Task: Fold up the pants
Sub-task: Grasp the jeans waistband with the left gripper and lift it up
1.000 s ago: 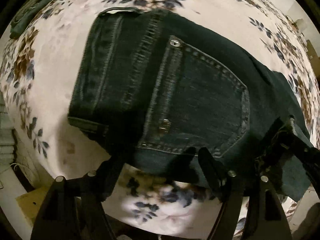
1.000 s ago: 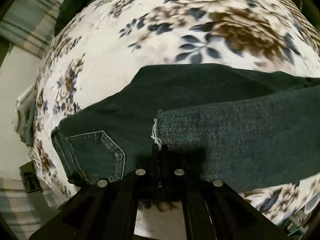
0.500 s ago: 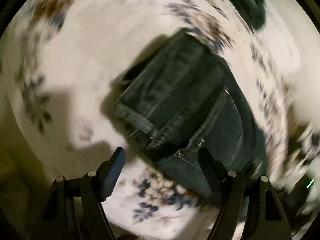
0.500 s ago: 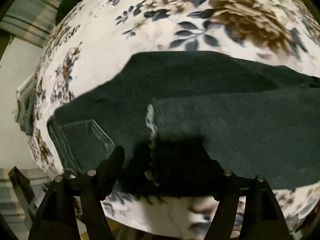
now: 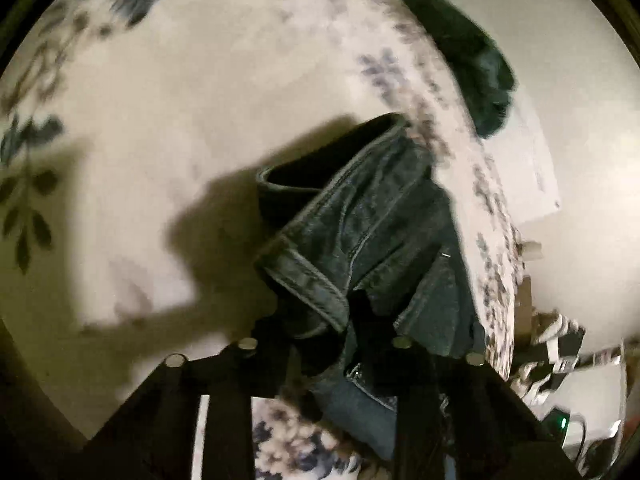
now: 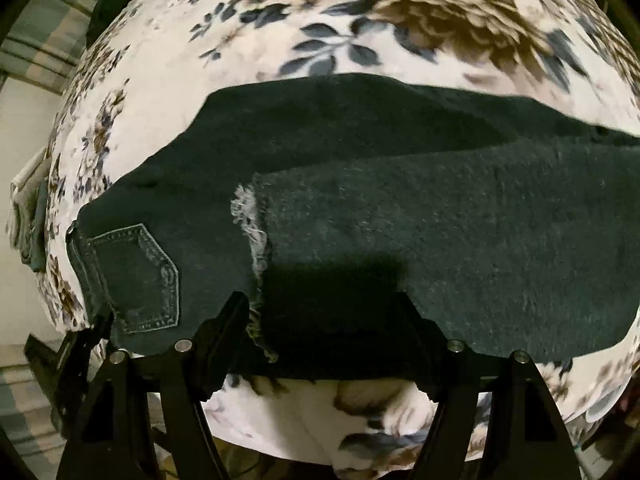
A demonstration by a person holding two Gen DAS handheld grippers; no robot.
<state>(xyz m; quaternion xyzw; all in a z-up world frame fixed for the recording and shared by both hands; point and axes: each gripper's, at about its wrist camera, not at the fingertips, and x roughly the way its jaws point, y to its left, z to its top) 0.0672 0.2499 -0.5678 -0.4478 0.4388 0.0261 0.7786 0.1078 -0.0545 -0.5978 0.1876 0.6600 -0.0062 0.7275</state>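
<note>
Dark denim pants [image 6: 360,216] spread flat across the floral bedspread [image 6: 280,40], leg folded back over the seat, frayed pale hem [image 6: 250,220] beside a stitched back pocket [image 6: 136,276]. Left hand-held gripper [image 5: 340,344] angled down, jaws just closing, now clamped on the thick waistband [image 5: 308,280], bunching it up off the fleece. Right hand-held gripper [image 6: 324,320] pointing steeply down over the near edge, jaws spread wide, nothing pinched. Soft, fuzzy bedspread; stiff, ridged denim seams.
</note>
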